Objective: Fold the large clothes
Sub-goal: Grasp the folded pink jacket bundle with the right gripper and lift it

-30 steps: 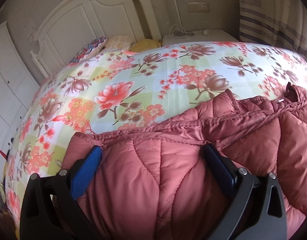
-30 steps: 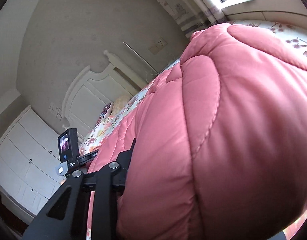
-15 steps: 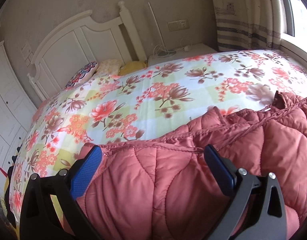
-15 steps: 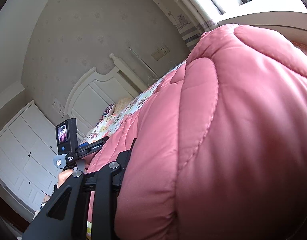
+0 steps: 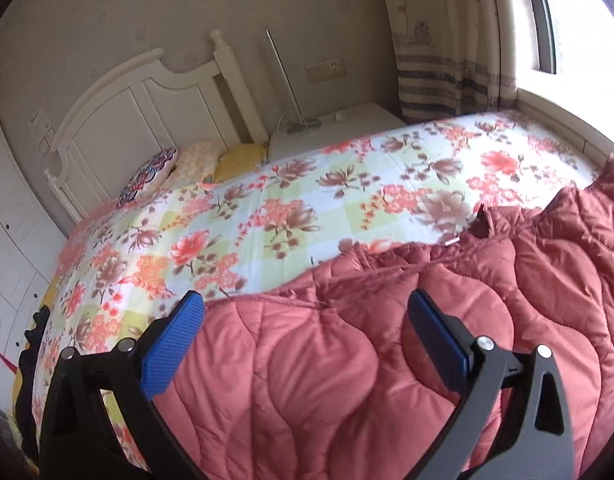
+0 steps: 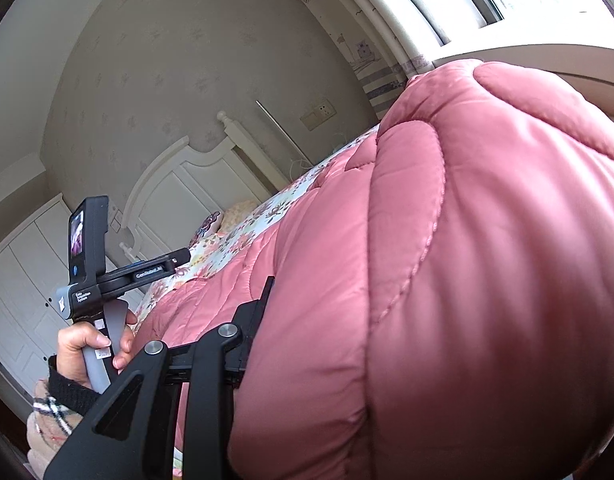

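Pink quilted down coat on floral bedsheet. Left gripper, label unreadable, at 9 o'clock: spread. Right gripper: clamping coat.

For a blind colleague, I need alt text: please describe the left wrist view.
A pink quilted coat lies on a floral bedspread, and the left gripper has its blue-padded fingers spread wide over the coat's near end. Behind are pillows, a white headboard, a nightstand and a curtained window.
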`<action>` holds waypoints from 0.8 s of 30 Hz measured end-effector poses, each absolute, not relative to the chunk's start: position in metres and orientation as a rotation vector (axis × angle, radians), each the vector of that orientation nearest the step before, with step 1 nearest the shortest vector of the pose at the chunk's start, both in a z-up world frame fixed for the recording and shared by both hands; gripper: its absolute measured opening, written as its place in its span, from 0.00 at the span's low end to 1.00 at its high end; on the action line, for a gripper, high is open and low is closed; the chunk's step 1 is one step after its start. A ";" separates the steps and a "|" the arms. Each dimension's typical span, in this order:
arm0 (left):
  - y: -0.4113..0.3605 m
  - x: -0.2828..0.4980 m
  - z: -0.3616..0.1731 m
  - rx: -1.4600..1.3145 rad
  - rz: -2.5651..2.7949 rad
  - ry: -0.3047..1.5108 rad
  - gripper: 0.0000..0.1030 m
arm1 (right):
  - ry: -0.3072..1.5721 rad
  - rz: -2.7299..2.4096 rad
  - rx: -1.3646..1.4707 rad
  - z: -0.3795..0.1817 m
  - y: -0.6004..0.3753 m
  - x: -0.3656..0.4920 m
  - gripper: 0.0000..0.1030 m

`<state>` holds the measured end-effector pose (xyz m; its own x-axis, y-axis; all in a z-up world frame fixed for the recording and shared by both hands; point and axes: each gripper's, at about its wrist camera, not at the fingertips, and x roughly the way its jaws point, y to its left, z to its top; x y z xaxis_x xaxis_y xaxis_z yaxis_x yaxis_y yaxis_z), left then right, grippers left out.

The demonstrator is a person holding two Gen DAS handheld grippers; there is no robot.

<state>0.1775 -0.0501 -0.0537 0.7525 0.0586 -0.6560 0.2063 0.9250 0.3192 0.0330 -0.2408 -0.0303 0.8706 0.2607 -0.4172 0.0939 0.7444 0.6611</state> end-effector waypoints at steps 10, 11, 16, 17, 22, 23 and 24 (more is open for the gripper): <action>-0.054 0.199 -0.123 0.374 -0.093 0.835 0.98 | 0.493 0.043 0.473 -0.005 -0.216 0.031 0.34; -0.055 0.197 -0.123 0.380 -0.086 0.827 0.98 | 0.489 0.038 0.444 -0.001 -0.212 0.032 0.34; -0.055 0.194 -0.119 0.397 -0.067 0.812 0.98 | 0.488 0.018 0.335 0.017 -0.197 0.039 0.34; -0.055 0.192 -0.115 0.402 -0.059 0.806 0.98 | 0.489 0.014 0.319 0.020 -0.195 0.042 0.34; -0.038 0.150 -0.069 0.281 -0.148 0.692 0.98 | 0.493 0.001 0.266 0.023 -0.195 0.043 0.34; -0.037 0.138 -0.065 0.288 -0.169 0.675 0.98 | 0.496 -0.005 0.257 0.023 -0.194 0.044 0.34; -0.039 0.130 -0.068 0.308 -0.171 0.668 0.98 | 0.497 -0.009 0.250 0.025 -0.192 0.046 0.34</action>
<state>0.1298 -0.0386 -0.0678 0.7731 -0.0567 -0.6317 0.2531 0.9408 0.2253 0.0462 -0.1921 0.0252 0.8795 0.0522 -0.4730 0.0688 0.9696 0.2348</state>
